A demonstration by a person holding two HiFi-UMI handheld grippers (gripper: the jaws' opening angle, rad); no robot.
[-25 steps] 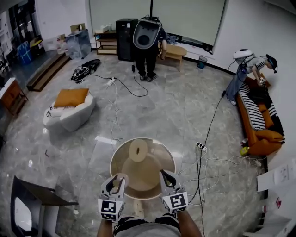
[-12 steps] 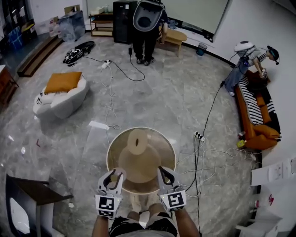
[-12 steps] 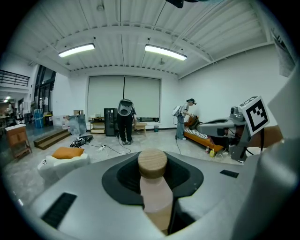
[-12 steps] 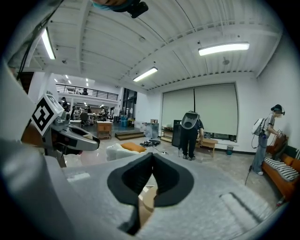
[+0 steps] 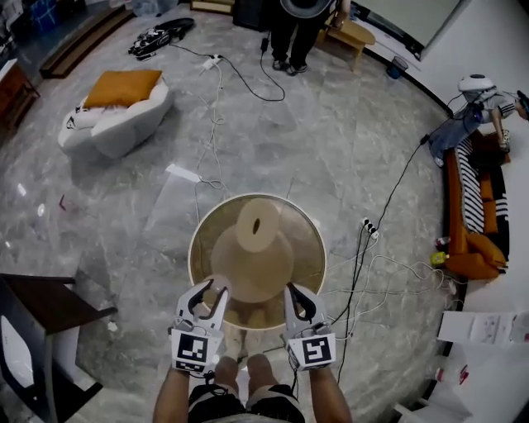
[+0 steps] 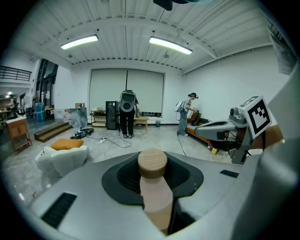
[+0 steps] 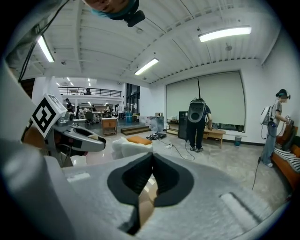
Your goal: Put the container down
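Note:
In the head view a round tan container point(image 5: 256, 248) with a cone-shaped part inside hangs above the grey stone floor. My left gripper point(image 5: 207, 291) grips its near rim on the left, and my right gripper point(image 5: 296, 296) grips the near rim on the right. In the left gripper view a round-topped wooden handle point(image 6: 152, 180) stands clamped between the jaws. A thin strip of pale wood point(image 7: 146, 199) sits pinched in the nearly closed jaws in the right gripper view.
A white armchair with an orange cushion point(image 5: 116, 107) stands far left. A dark table point(image 5: 41, 306) is at my near left. Cables and a power strip point(image 5: 369, 229) lie to the right, an orange sofa point(image 5: 467, 215) beyond. One person point(image 5: 306, 25) stands at the back.
The head view has tipped further down, and the container shows larger and higher in the picture. Both grippers keep the same hold on its near rim.

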